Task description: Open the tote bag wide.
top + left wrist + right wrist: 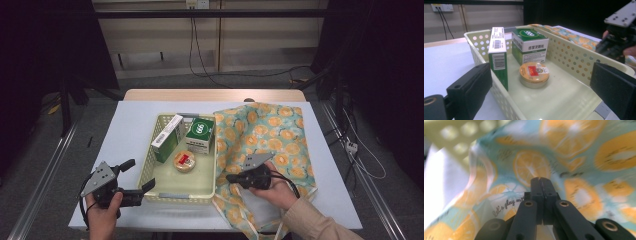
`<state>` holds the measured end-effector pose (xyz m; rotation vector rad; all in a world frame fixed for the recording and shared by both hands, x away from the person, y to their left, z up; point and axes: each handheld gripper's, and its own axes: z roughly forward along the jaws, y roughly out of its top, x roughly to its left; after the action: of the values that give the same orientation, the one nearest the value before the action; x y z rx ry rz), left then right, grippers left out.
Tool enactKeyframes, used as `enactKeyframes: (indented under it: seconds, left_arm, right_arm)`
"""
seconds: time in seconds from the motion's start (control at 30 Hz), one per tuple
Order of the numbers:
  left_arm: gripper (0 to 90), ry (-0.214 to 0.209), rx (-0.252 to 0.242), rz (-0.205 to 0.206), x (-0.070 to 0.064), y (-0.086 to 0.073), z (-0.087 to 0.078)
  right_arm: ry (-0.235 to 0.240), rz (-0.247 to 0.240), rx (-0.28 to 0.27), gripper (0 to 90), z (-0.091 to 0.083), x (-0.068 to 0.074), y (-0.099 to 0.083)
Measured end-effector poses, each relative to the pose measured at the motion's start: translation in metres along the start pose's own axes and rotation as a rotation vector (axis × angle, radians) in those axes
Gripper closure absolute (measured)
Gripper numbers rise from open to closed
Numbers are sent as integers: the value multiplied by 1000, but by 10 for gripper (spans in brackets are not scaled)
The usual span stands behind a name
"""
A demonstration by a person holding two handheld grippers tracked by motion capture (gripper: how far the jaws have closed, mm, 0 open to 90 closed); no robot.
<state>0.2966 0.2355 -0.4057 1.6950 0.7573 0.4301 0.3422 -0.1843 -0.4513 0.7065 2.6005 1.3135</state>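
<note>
A pale yellow perforated basket [150, 165] [574, 55] holds a tall white-and-green box [167, 137] [497, 55], a green box [200, 134] [530, 45] and a round yellow tin [184, 161] [534, 74]. To its right lies a cloth bag [270, 135] [579, 150] printed with orange slices. My left gripper [138, 176] is open at the basket's near left corner, its jaws either side of that corner with nothing held. My right gripper [231, 178] [540, 180] rests on the bag's left edge with its jaws pressed together on the fabric.
The white tabletop [125, 130] has bare room left of the basket. The bag's handles [260, 231] hang at the near edge. Cables [350, 145] run on the floor to the right, and dark frames stand at both sides.
</note>
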Motion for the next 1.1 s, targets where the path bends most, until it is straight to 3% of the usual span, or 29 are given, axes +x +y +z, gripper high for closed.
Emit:
enactKeyframes:
  seconds: [0.1,0.17,0.2,0.3,0.37,0.4,0.47,0.57,0.6,0.7,0.77,0.83,0.97,1.07,1.1]
  left_arm:
    - [42,2,1,-1,0,0,0]
    - [42,1,0,-3,1,0,0]
    - [42,1,0,-2,1,0,0]
    - [42,-1,1,-3,1,0,0]
    - [42,-3,2,0,2,-1,0]
    - [42,-3,3,-2,2,-1,0]
    - [42,-3,4,-7,3,-1,1]
    - [42,-2,2,-1,3,0,0]
    - [42,0,-1,-4,3,0,0]
    - [42,0,-5,-1,3,1,-1]
    - [42,-3,-1,-5,3,0,0]
    - [42,-2,2,1,4,0,-1]
    - [42,0,-4,-6,4,0,-1]
    - [42,2,-4,-4,4,1,-2]
    - [42,3,-4,-7,3,0,-1]
  right_arm:
    - [-47,42,-7,900,5,-20,7]
    - [-56,54,-12,900,7,-26,7]
    - [-79,74,-5,900,13,-37,9]
    - [-85,95,-3,900,15,-44,9]
    - [-106,110,-8,900,15,-50,11]
    - [-154,110,-14,900,11,-59,15]
    - [-158,124,-17,900,9,-65,17]
    - [-193,168,-17,900,6,-81,21]
    - [-224,176,-4,900,7,-87,22]
    - [-200,212,-15,900,9,-87,21]
    - [-166,192,7,871,12,-83,20]
    - [-188,182,18,712,11,-77,20]
    - [-171,156,32,497,-1,-65,20]
    - [-137,130,27,460,-18,-53,20]
    - [-115,116,22,404,-29,-45,19]
